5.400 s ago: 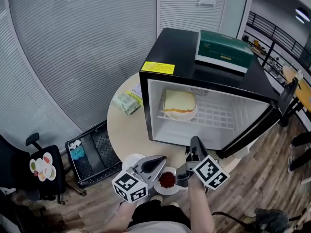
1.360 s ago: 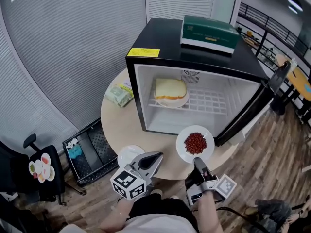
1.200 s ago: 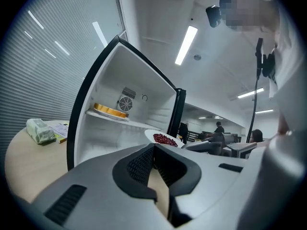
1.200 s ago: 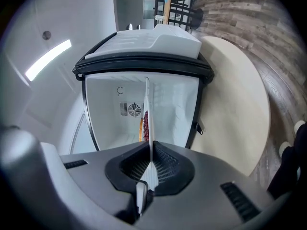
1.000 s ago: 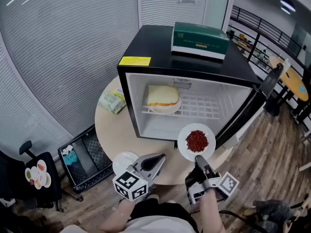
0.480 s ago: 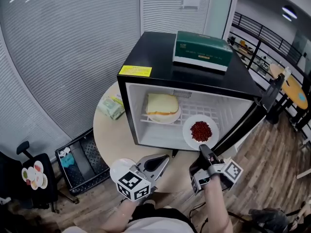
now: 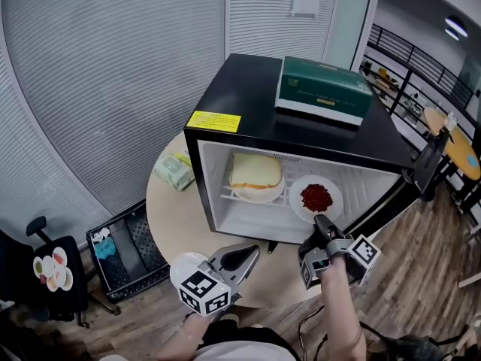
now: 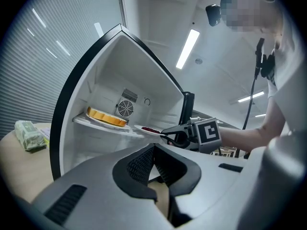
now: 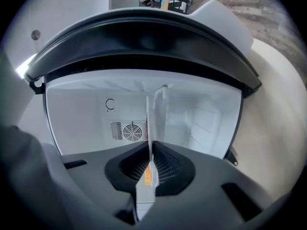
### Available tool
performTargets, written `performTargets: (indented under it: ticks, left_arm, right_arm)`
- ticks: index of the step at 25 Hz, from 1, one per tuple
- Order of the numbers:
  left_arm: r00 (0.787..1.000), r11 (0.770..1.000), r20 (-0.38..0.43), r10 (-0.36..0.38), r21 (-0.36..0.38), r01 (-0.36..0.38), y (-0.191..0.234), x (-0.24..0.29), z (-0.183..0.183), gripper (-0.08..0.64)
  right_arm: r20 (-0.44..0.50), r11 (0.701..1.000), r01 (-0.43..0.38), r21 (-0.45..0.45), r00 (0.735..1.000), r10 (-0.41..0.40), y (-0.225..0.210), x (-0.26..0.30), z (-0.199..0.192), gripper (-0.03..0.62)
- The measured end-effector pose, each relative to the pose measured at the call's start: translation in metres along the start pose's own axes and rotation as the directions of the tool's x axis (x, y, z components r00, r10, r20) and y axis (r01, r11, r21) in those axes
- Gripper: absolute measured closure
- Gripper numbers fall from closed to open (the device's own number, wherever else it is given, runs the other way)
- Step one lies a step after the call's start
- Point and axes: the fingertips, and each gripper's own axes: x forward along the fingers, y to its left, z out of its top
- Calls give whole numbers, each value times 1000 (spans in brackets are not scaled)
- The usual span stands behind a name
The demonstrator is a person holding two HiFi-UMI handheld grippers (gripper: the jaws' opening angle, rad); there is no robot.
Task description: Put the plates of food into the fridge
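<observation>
1. While the right gripper [image 7: 322, 221] stands clamped on the near rim of a round white plate [image 7: 299, 201] heaped with small red food [image 7: 316, 196], the plate juts straight ahead of it into the open black mini fridge [image 7: 248, 96]. It sits over the white wire shelf [image 7: 353, 195], but whether its base rests on the wires cannot be told.
2. In the right gripper view the plate shows edge-on between the jaws, so the hold looks thin. Judged from that, the plate wants to travel level and slowly, or the loose red food may roll off.
3. Ahead and to the left of the right gripper sits a second white plate [image 7: 259, 196] bearing a pale yellow sandwich-like slab [image 7: 255, 173]. The two plates appear near but apart, and the safer course is to leave that gap rather than nudge the neighbour.
4. The sound finish, by this reading, is to lower until the wires carry the weight and only then part the jaws. The gripper can then draw straight back, clear of the black door [image 7: 398, 185] standing open on its right.
5. The left gripper [image 7: 250, 253] hangs low and to the left of the right one, above the round beige desk [image 7: 173, 209], jaws together on nothing. It seems best parked there, out of the way.
</observation>
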Motion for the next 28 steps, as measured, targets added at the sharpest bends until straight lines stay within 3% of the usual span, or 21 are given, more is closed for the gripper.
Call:
performTargets:
  ticks: [7,10,13,14,16,18,28]
  left_arm:
    - [1000,1000,2,4,-27,-3,3,1,-3,555]
    - [1000,999,0,9,-44,-9,5,0,-5,555]
    - [1000,999,-2,11,-50,-11,5,0,-7,555]
    - [1000,999,-1,10,-51,-10,4,0,-7,555]
    - [1000,999,2,8,-51,-8,3,0,-7,555]
    - [1000,999,5,8,-52,-8,2,-1,-6,555]
    - [1000,997,9,12,-70,-11,2,-7,-10,555]
  right_arm:
    - [34,999,46,14,998,-46,6,16,10,572]
    - [18,987,160,-14,987,-160,2,20,10,572]
    - [22,959,262,-109,965,-261,3,21,10,571]
    - [31,953,271,-135,963,-269,5,22,12,549]
    - [38,951,270,-151,963,-267,6,22,13,447]
    - [36,952,265,-154,964,-263,5,21,10,416]
    - [61,949,293,-119,956,-287,3,29,17,410]
